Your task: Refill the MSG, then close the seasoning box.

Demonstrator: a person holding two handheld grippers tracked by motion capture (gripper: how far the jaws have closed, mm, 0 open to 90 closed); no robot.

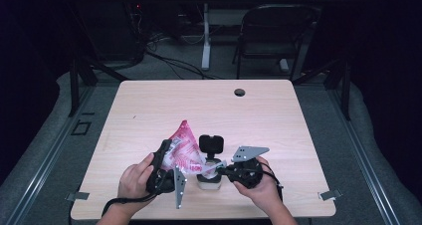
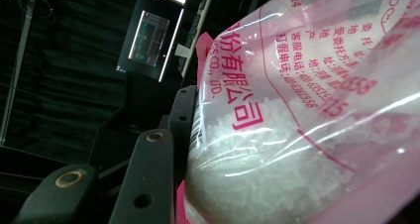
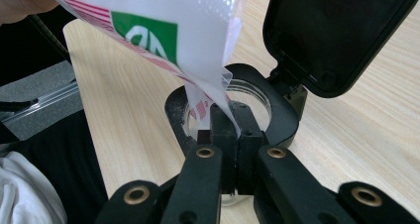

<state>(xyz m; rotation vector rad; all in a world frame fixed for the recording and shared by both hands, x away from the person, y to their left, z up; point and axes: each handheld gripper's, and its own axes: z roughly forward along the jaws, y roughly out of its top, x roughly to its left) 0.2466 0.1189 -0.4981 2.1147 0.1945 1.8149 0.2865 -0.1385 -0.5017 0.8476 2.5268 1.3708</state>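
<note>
While the right gripper (image 3: pixel 233 135) pinches the bag's cut corner over the jar (image 1: pixel 209 177), the pour will likely go best if that spout stays centred in the jar's mouth. Beyond it, the left gripper (image 1: pixel 166 168) clamps the bag of white granules (image 2: pixel 297 135), tilted above the table (image 1: pixel 149 105); raising it slowly should avoid spills. Pink print covers the clear plastic, and the jar's black lid (image 3: pixel 337 30) stands flipped open.

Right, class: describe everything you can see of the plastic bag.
The bag is clear plastic printed with pink text and a green patch, and holds white grains. It is tilted, its open corner pointing down into a jar with a black rim and a raised lid. The left gripper clamps its body; the right gripper pinches the corner.
</note>
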